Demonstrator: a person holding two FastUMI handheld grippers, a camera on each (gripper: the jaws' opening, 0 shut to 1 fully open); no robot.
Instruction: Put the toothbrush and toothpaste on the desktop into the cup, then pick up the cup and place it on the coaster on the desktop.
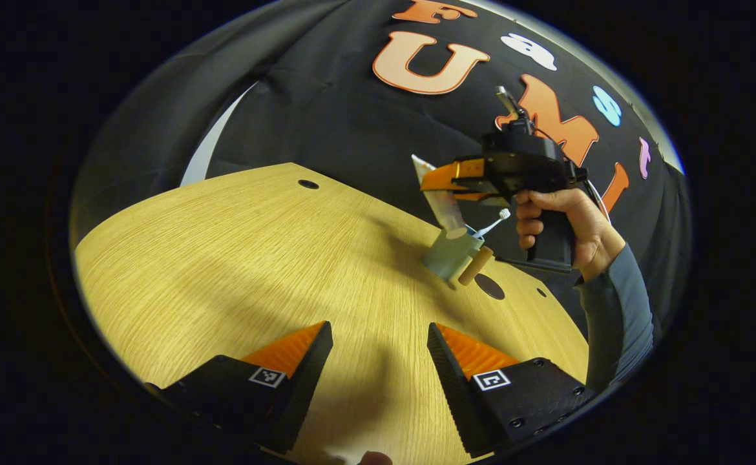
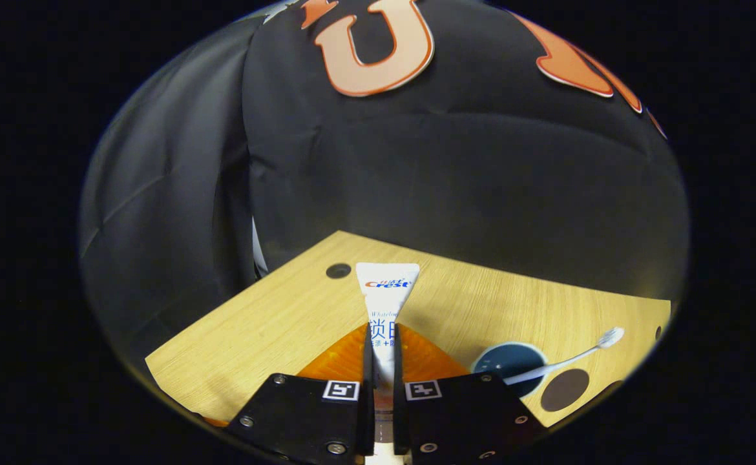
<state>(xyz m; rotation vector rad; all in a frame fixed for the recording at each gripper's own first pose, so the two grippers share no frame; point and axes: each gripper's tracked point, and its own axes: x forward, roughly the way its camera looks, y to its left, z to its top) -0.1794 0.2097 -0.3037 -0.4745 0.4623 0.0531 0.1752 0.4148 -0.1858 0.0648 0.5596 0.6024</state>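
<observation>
A pale blue-green cup (image 1: 446, 257) with a wooden handle (image 1: 475, 265) stands on the wooden desktop (image 1: 223, 258), far right in the left gripper view. A white toothbrush (image 1: 495, 223) leans out of it, bristles up. My right gripper (image 1: 446, 179) is shut on the toothpaste tube (image 1: 441, 205), which hangs cap down at the cup's mouth. In the right gripper view the tube (image 2: 388, 290) is pinched between the fingers of my right gripper (image 2: 382, 336); the cup (image 2: 510, 358), toothbrush (image 2: 572, 357) and brown coaster (image 2: 565, 389) lie lower right. My left gripper (image 1: 378, 329) is open above bare desktop.
The round dark coaster (image 1: 489, 286) lies on the desktop just beside the cup. A hand and grey sleeve (image 1: 610, 290) hold the right gripper. A small dark hole (image 1: 308, 184) marks the far part of the desktop, also seen as the hole (image 2: 338, 270).
</observation>
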